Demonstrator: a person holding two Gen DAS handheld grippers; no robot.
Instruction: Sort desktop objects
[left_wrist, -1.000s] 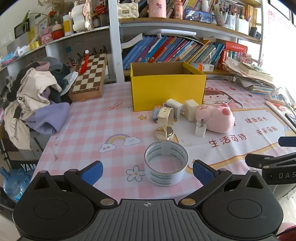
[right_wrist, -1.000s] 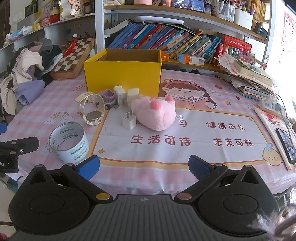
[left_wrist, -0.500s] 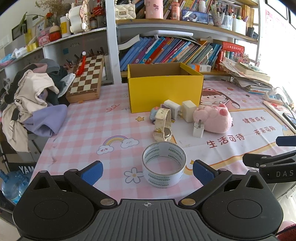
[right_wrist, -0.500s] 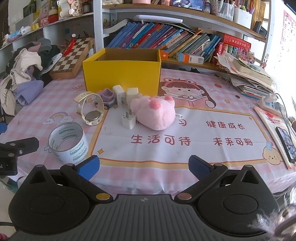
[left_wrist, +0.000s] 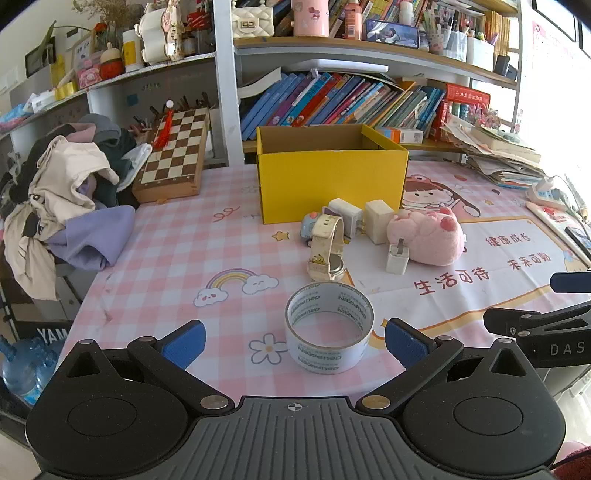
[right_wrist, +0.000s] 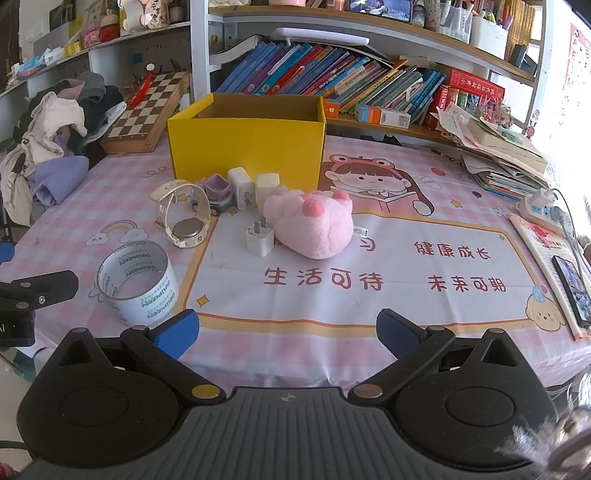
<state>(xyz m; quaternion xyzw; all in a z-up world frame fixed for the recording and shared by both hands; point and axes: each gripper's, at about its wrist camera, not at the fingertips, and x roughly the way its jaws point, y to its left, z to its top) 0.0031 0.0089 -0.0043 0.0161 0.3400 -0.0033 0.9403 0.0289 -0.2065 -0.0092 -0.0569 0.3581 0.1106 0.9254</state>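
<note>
Both jaws stand wide apart and hold nothing: left gripper (left_wrist: 293, 338) faces a tape roll (left_wrist: 328, 328), right gripper (right_wrist: 287, 329) hangs beside it. Behind the tape roll, well apart from it, a yellow box (left_wrist: 330, 177) fronts a watch (left_wrist: 327, 248), chargers (left_wrist: 378, 220) and a pink plush (left_wrist: 428, 238).

A clear tape roll (left_wrist: 329, 328) lies flat nearest on the desk (left_wrist: 177, 258). Behind it stands a cream watch (left_wrist: 327, 248), then a toy car (left_wrist: 307, 226), three white chargers (left_wrist: 397, 257) and a pink plush (left_wrist: 428, 236), before an open yellow box (left_wrist: 332, 177).
</note>
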